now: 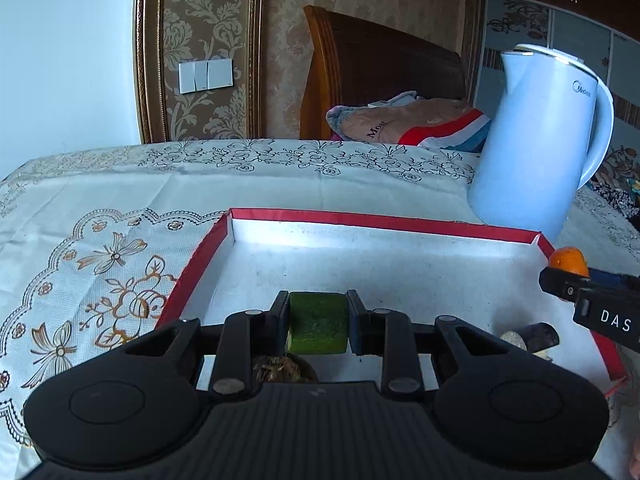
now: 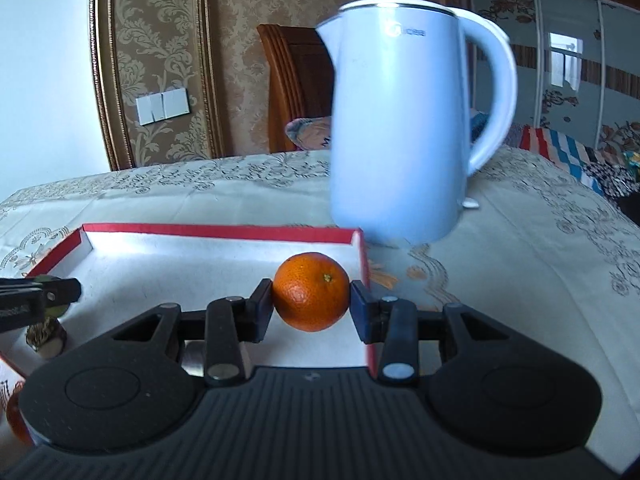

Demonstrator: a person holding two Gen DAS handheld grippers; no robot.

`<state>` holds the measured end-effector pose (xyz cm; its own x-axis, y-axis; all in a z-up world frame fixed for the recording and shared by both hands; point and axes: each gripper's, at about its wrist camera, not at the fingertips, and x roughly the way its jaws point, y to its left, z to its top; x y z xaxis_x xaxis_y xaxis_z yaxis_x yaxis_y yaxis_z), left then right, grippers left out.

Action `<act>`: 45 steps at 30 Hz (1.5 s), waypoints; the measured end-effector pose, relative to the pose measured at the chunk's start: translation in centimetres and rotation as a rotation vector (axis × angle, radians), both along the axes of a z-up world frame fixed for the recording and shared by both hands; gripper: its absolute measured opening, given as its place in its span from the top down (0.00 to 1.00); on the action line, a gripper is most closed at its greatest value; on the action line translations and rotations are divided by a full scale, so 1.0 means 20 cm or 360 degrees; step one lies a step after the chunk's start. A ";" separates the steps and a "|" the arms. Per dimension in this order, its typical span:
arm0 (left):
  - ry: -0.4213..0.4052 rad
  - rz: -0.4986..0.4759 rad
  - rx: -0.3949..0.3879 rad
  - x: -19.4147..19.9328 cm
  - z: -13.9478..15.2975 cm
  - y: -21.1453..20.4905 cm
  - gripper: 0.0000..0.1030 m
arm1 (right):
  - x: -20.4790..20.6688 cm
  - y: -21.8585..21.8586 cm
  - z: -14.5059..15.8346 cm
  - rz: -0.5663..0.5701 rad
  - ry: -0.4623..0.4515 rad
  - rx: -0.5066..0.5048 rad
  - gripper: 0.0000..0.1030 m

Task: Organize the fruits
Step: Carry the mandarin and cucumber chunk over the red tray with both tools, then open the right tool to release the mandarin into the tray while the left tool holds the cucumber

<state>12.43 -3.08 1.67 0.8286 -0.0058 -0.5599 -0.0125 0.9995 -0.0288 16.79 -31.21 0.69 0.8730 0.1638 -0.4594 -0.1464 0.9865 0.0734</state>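
Left gripper (image 1: 318, 322) jaws clamp my green chunk (image 1: 318, 328); right gripper (image 2: 312, 304) jaws grasp orange (image 2: 311, 291) over red tray (image 2: 224, 231).

A table under a cream cloth (image 1: 280, 184) with printed flowers carries the lot. On it sits a shallow red-edged box (image 1: 384, 222) with a white inside, and just behind the box's right corner stands a pale blue kettle (image 2: 400, 132), upright.

Colours on the table
Round orange tangerine (image 2: 311, 291) glowed; red-rimmed white cardboard tray (image 1: 384, 222), pale-blue plastic kettle (image 1: 536, 136), cream floral-patterned tablecloth (image 1: 100, 248).
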 end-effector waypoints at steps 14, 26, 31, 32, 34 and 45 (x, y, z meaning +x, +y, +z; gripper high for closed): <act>0.0095 0.0054 0.0037 0.12 -0.09 -0.01 0.73 | 0.10 0.11 -0.07 0.0060 0.0109 -0.0087 0.63; 0.0089 0.0054 0.0026 0.12 -0.10 -0.01 0.73 | 0.11 0.10 -0.10 0.0037 0.0117 -0.0064 0.63; 0.0096 0.0052 0.0037 0.12 -0.09 -0.02 0.73 | 0.11 0.10 -0.10 0.0032 0.0113 -0.0064 0.61; 0.0097 0.0051 0.0037 0.12 -0.09 -0.02 0.72 | 0.10 0.10 -0.10 0.0036 0.0113 -0.0060 0.59; 0.0098 0.0050 0.0038 0.12 -0.09 -0.02 0.72 | 0.10 0.11 -0.10 0.0036 0.0112 -0.0067 0.53; 0.0089 0.0051 -0.0004 0.08 -0.09 0.00 0.70 | 0.06 0.09 -0.08 0.0004 0.0064 -0.0039 0.34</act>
